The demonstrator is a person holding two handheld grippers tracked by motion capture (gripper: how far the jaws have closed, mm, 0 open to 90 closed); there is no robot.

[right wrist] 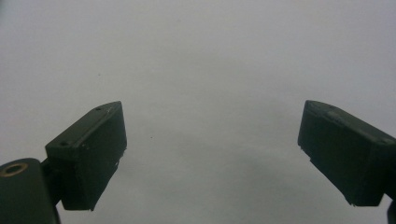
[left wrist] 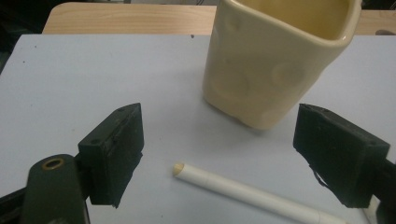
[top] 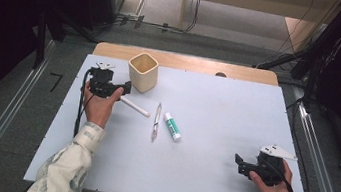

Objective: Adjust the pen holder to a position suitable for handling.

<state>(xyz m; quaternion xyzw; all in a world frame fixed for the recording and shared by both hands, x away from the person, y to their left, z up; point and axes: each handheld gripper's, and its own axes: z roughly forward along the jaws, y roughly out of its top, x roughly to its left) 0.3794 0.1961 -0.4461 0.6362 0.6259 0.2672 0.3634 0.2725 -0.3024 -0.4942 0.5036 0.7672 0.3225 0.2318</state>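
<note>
A cream square cup (top: pixel 142 72) stands at the back left of the white table top (top: pixel 217 107). My left gripper (top: pixel 126 88) hovers just to the cup's left, open, its jaws wide apart. In the left gripper view the gripper (left wrist: pixel 219 154) straddles the near end of a white marker (left wrist: pixel 243 191), without touching it, and the cup (left wrist: pixel 271 65) stands just beyond. The white marker (top: pixel 135 106) lies slanted on the table. My right gripper (top: pixel 238 164) rests low at the front right, open, and in the right gripper view the gripper (right wrist: pixel 212 158) has bare table between its jaws.
A clear pen (top: pixel 157 121) and a white tube with a green label (top: pixel 172 126) lie side by side near the table's middle. A wooden strip (top: pixel 188 62) runs along the far edge. Dark stands and cables surround the table.
</note>
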